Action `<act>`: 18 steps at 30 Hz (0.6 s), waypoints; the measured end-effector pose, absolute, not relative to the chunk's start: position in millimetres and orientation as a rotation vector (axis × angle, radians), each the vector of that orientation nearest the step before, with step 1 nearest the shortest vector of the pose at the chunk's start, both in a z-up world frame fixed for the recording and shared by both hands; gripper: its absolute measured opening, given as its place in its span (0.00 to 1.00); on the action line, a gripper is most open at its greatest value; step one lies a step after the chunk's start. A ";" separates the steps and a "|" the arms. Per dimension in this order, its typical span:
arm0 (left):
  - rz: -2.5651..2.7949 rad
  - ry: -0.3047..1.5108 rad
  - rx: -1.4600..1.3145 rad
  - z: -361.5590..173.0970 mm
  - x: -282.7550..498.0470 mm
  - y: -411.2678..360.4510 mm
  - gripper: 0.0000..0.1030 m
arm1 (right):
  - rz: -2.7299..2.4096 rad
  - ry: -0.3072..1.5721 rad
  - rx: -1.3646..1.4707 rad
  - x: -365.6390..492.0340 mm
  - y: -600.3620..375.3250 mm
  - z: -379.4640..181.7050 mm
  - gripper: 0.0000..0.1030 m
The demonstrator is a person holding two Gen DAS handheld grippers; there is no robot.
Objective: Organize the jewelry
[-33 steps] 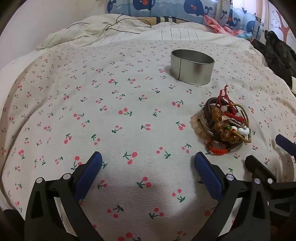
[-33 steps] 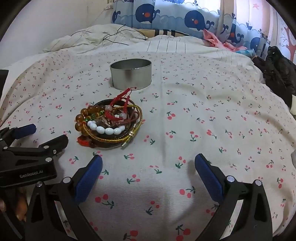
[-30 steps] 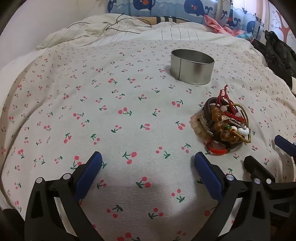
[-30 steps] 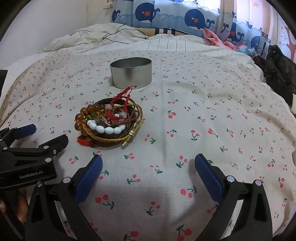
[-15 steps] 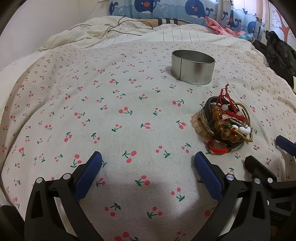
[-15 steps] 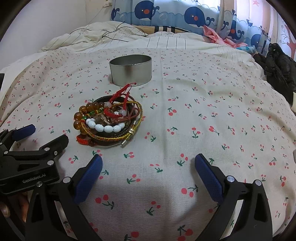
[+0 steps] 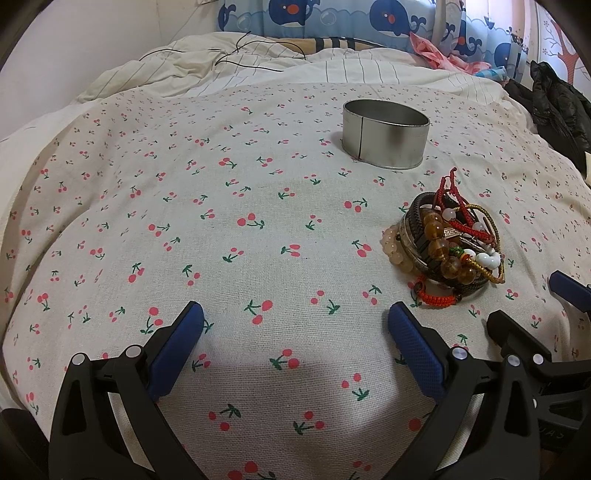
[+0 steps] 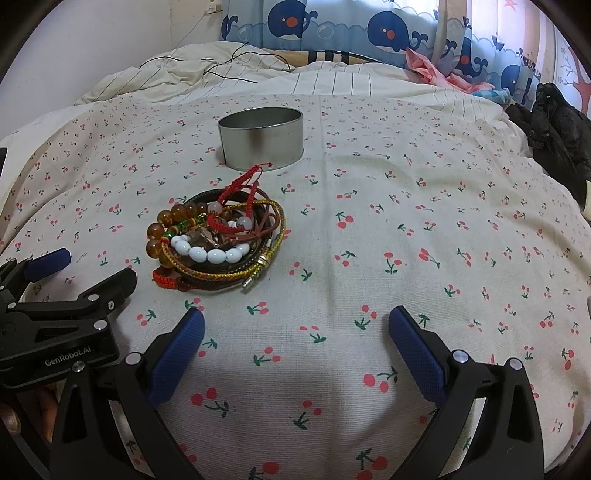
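A tangled pile of bracelets point(image 7: 448, 243), with amber beads, white beads, red cords and a gold braid, lies on the cherry-print bed cover. It also shows in the right wrist view point(image 8: 218, 240). A round open metal tin point(image 7: 386, 139) stands behind the pile, also seen in the right wrist view point(image 8: 261, 137). My left gripper point(image 7: 295, 332) is open and empty, to the left of the pile. My right gripper point(image 8: 295, 332) is open and empty, to the right of the pile. Each gripper shows at the edge of the other's view.
The cherry-print cover point(image 7: 221, 221) spreads over the bed. A striped duvet with a black cable point(image 7: 258, 55) lies at the back. A black jacket point(image 8: 554, 129) lies at the right edge. Whale-print curtains point(image 8: 369, 26) hang behind.
Both views have tipped slightly, so the tin and the pile sit a little lower in frame. The bracelets and tin have not moved. Both grippers stay open.
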State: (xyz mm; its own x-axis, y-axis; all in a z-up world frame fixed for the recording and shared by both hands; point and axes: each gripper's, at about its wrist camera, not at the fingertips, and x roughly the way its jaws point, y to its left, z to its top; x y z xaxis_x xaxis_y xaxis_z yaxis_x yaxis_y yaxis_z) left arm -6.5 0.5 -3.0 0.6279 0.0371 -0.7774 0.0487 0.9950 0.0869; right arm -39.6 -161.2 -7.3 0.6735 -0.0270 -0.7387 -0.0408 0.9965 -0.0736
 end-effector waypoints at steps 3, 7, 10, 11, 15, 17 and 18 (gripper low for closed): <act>-0.006 0.895 0.104 -3.1 -6.5 0.4 0.94 | 0.008 0.833 -0.086 -39.7 -161.7 -7.7 0.93; -0.005 0.895 0.107 -3.0 -6.7 0.3 0.94 | 0.007 0.832 -0.088 -39.5 -161.4 -7.3 0.93; -0.003 0.893 0.110 -2.9 -7.6 0.8 0.94 | 0.009 0.835 -0.085 -39.7 -162.1 -7.7 0.93; -0.004 0.891 0.108 -2.9 -7.7 0.8 0.94 | 0.009 0.835 -0.084 -39.5 -161.9 -7.7 0.93; -0.005 0.891 0.106 -2.8 -8.0 1.0 0.94 | 0.011 0.838 -0.079 -40.7 -162.1 -9.5 0.93; -0.005 0.890 0.105 -3.1 -7.8 0.7 0.94 | 0.011 0.838 -0.079 -40.0 -162.1 -8.8 0.93; -0.005 0.889 0.105 -3.1 -7.8 0.7 0.94 | 0.012 0.839 -0.076 -40.1 -162.0 -8.9 0.93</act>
